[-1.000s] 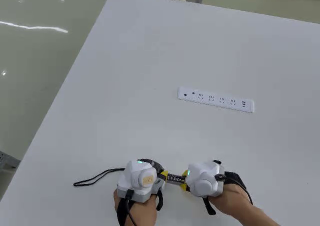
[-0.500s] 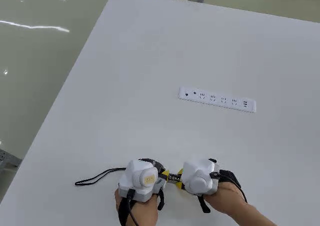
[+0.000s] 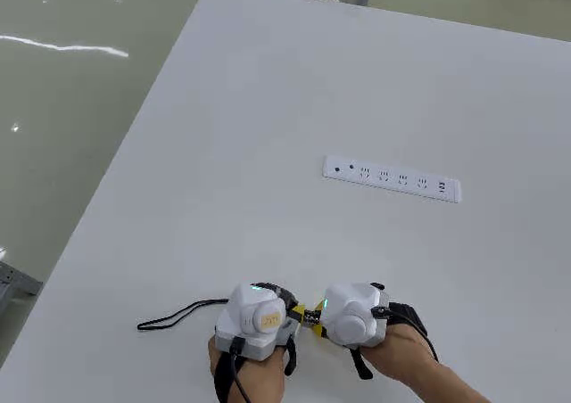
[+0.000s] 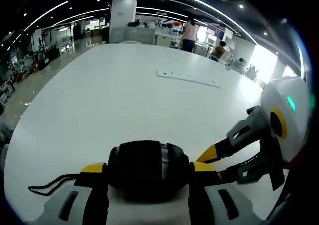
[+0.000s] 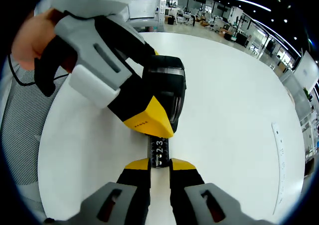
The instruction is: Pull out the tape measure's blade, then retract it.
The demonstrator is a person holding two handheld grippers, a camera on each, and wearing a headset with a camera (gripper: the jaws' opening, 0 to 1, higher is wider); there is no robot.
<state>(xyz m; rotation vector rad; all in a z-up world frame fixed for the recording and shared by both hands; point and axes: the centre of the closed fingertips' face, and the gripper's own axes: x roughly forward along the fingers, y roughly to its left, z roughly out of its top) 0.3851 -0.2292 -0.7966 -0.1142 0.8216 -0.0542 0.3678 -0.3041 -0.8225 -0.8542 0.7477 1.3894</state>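
Tape measure [image 4: 148,165] rests on the white surface [image 3: 294,109] near the person, with the left gripper [image 4: 148,185] fingers clamped on its case. The right gripper [image 5: 159,166] fingers pinch the blade [image 5: 159,148]. Both grippers have drawn closer, so retraction looks nearly finished.

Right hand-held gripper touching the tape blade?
Touching. The right gripper view shows the right hand-held gripper clamping the blade between its jaws, with no gap on either side.
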